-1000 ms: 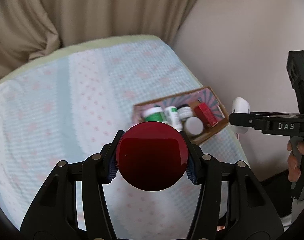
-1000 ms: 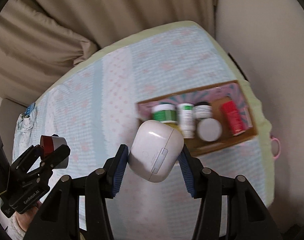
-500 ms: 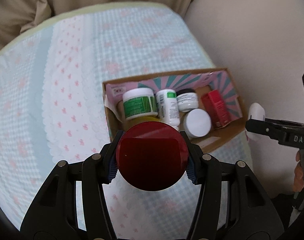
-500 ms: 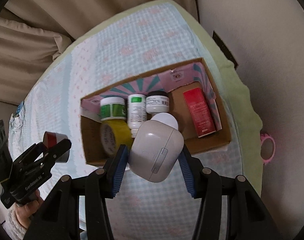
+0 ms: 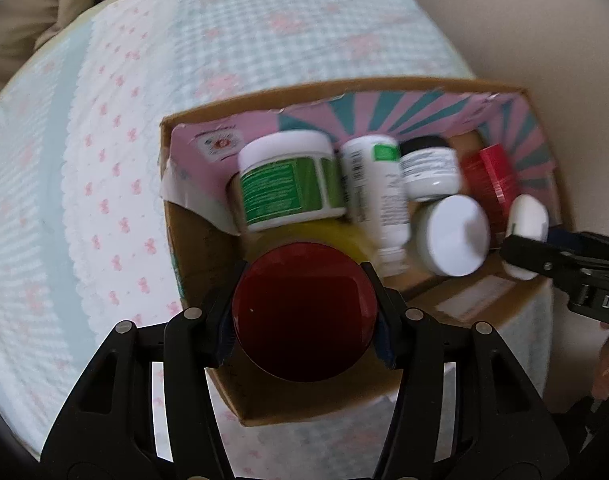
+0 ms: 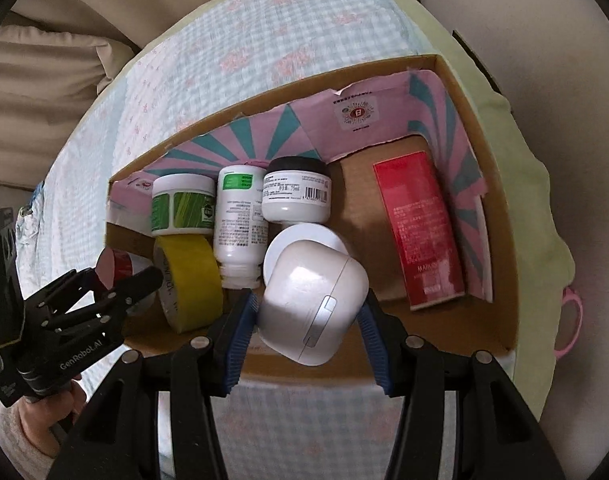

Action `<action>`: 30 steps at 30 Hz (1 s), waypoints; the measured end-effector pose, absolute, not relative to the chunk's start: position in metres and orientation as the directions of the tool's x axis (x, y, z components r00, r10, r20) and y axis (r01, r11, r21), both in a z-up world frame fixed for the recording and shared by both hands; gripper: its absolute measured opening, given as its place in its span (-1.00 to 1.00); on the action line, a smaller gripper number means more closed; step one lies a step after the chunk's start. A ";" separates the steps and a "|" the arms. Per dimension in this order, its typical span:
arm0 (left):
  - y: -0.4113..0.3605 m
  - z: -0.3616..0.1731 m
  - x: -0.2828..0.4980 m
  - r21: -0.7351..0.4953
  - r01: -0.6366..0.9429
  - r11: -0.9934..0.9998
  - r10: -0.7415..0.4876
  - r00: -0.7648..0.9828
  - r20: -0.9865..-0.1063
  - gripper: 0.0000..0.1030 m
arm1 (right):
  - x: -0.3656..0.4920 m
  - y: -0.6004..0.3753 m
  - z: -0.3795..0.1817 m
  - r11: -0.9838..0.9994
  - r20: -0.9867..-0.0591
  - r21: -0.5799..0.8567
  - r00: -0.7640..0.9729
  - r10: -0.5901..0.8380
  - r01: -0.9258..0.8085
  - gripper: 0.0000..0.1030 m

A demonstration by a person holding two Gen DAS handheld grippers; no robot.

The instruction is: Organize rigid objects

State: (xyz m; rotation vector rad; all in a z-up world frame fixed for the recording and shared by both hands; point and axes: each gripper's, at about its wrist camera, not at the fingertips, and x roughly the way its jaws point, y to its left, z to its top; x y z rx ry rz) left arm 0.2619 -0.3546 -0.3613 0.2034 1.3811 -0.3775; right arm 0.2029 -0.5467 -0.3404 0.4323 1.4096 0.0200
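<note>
Left wrist view, nearest to us: the left tool (image 5: 304, 312) has a round dark red jar (image 5: 303, 312) between its pads, and the jaws are opening; the blue pads seem still to touch its sides. One second ago this jar hung high over the bed with the box small and far; now it sits low over the near left corner of the cardboard box (image 5: 384, 394), and the box fills the picture.

In the right wrist view, the right tool (image 6: 304, 316) pinches a white rounded case (image 6: 312, 304) with a small grey latch, tilted, its blue pads pressed on both sides. Earlier the case was above the bedcover in front of the box; now it hangs over the near middle of the box, just before a white lid (image 6: 304, 240).

Further in, we see a yellow tape roll (image 6: 188, 280), then a green-label jar (image 6: 182, 208), a white bottle (image 6: 238, 228) and a black-lid jar (image 6: 296, 194) in a row at the far wall. A red carton (image 6: 422, 232) lies flat at the right side. The box inner walls are pink with teal rays.

Behind the box, the checked bedcover (image 6: 232, 40) stretches away.
</note>
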 end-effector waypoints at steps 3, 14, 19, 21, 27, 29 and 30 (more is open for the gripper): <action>-0.355 -0.354 0.258 -0.152 0.404 0.902 -0.223 0.134 -0.966 1.00 | 0.205 -0.546 -0.343 0.931 -0.955 0.279 0.166 0.244 0.236 0.28; -0.346 -0.326 0.243 -0.093 0.432 0.897 -0.192 0.189 -0.963 1.00 | 0.186 -0.554 -0.317 0.942 -0.957 0.226 0.237 0.167 0.247 1.00; -0.344 -0.318 0.241 -0.098 0.435 0.895 -0.202 0.199 -0.959 1.00 | 0.185 -0.553 -0.316 0.937 -0.957 0.224 0.243 0.160 0.269 1.00; -0.344 -0.313 0.240 -0.098 0.435 0.895 -0.205 0.206 -0.957 1.00 | 0.185 -0.552 -0.314 0.935 -0.956 0.225 0.247 0.158 0.272 1.00; -0.335 -0.288 0.233 -0.113 0.428 0.896 -0.232 0.235 -0.944 1.00 | 0.182 -0.547 -0.292 0.942 -0.951 0.209 0.281 0.133 0.264 1.00; -0.330 -0.276 0.229 -0.115 0.427 0.897 -0.240 0.252 -0.938 1.00 | 0.180 -0.543 -0.280 0.944 -0.947 0.203 0.298 0.122 0.258 1.00; -0.327 -0.269 0.227 -0.115 0.425 0.898 -0.244 0.261 -0.934 1.00 | 0.178 -0.541 -0.274 0.946 -0.944 0.201 0.307 0.118 0.254 1.00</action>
